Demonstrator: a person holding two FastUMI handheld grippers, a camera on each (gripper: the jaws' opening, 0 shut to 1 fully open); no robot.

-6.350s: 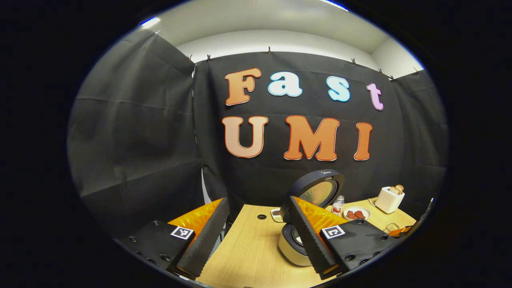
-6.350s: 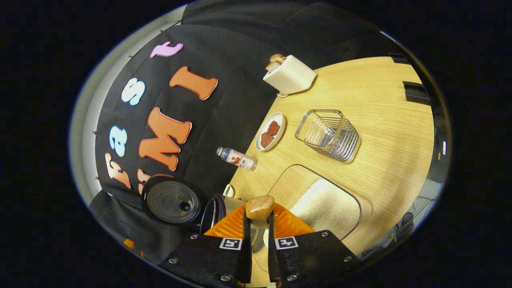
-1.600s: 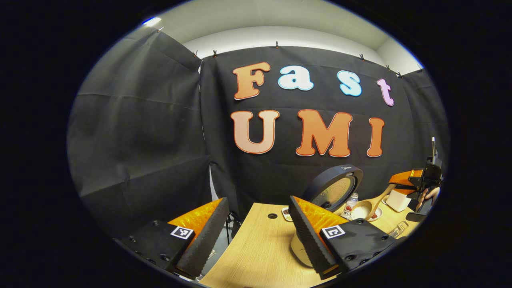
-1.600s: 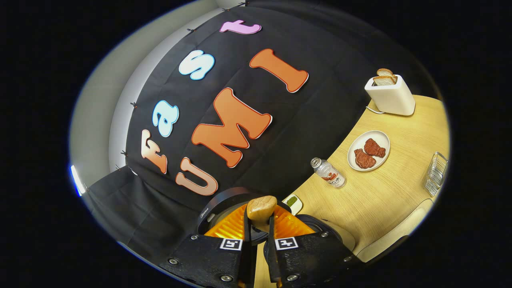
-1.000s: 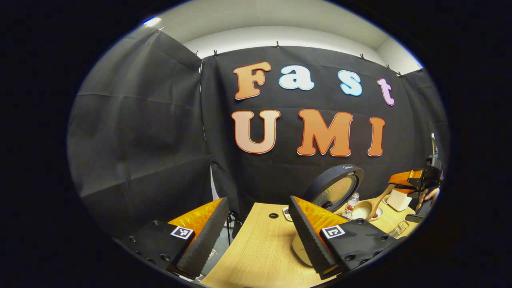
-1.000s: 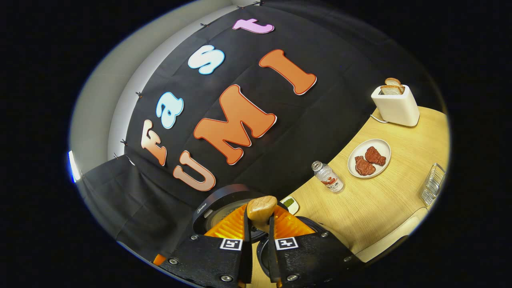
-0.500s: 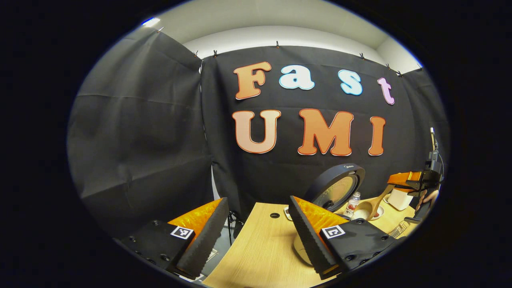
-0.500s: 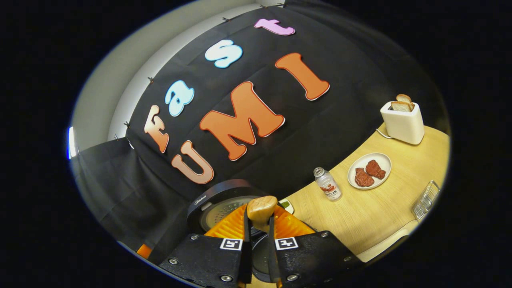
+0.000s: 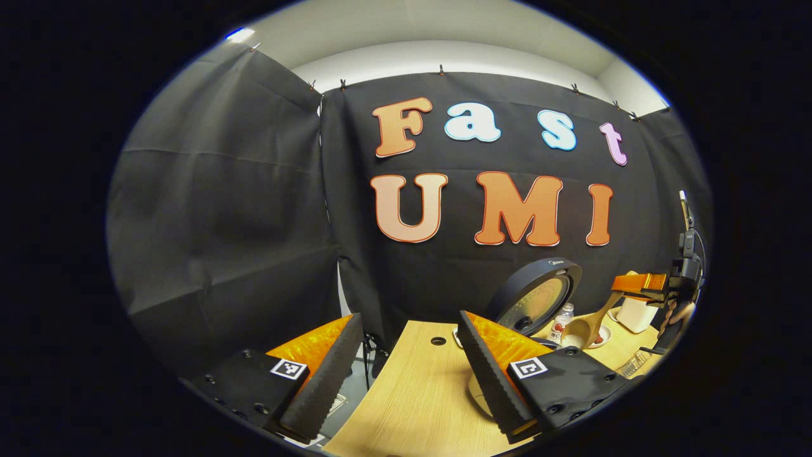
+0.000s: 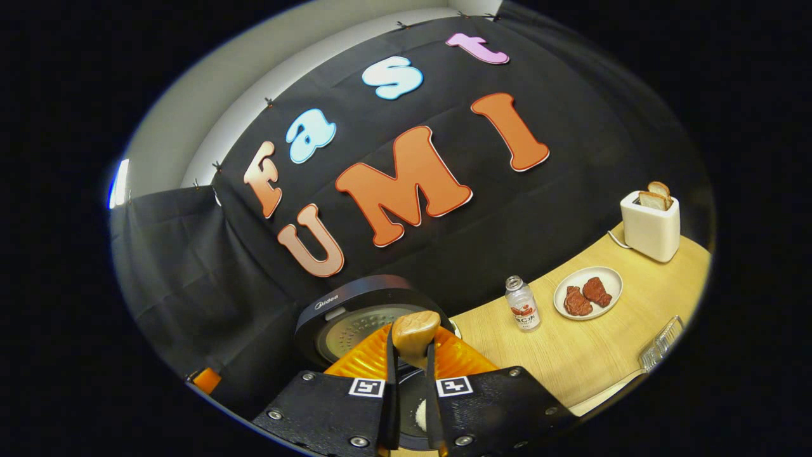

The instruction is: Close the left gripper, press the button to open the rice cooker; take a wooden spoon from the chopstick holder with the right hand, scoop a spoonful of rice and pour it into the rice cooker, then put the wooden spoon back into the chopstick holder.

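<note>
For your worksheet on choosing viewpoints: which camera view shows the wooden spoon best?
The left gripper view: the wooden spoon appears from bowl to handle, held by the right tool beside the rice cooker's raised lid. The right gripper view shows just its handle end.

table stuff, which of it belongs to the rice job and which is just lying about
Job things:
- rice cooker, lid up
- wooden spoon, held by the right gripper
- chopstick holder

Lying about:
- toaster
- plate of meat
- small bottle
</note>
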